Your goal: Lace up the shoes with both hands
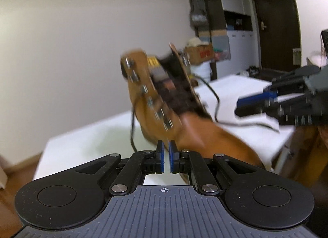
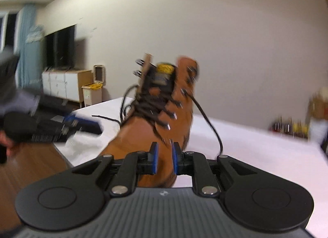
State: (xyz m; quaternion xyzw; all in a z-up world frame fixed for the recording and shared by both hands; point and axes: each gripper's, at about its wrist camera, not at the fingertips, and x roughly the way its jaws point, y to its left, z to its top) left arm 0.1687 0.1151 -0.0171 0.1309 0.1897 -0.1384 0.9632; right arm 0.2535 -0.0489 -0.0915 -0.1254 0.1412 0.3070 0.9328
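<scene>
A tan leather boot [image 1: 196, 133] with metal lace hooks and a dark lace stands on the white table [image 1: 86, 141]. It also shows in the right wrist view [image 2: 143, 127]. My left gripper [image 1: 166, 145] is close in front of the boot's left side, its blue pads nearly together with nothing between them. My right gripper [image 2: 164, 149] is just before the boot's toe, jaws a little apart and empty. One loose lace end [image 1: 132, 127] hangs down the boot's left side. The other lace end [image 2: 213, 127] trails on the table. Each view shows the other gripper off to the side.
The white table's edge [image 2: 67, 154] drops to a wooden floor [image 2: 30, 168]. A cabinet and a bin [image 2: 92, 92] stand by the far wall. Boxes and a dark door [image 1: 274, 26] stand behind the table. Bottles [image 2: 291, 127] stand at the table's far right.
</scene>
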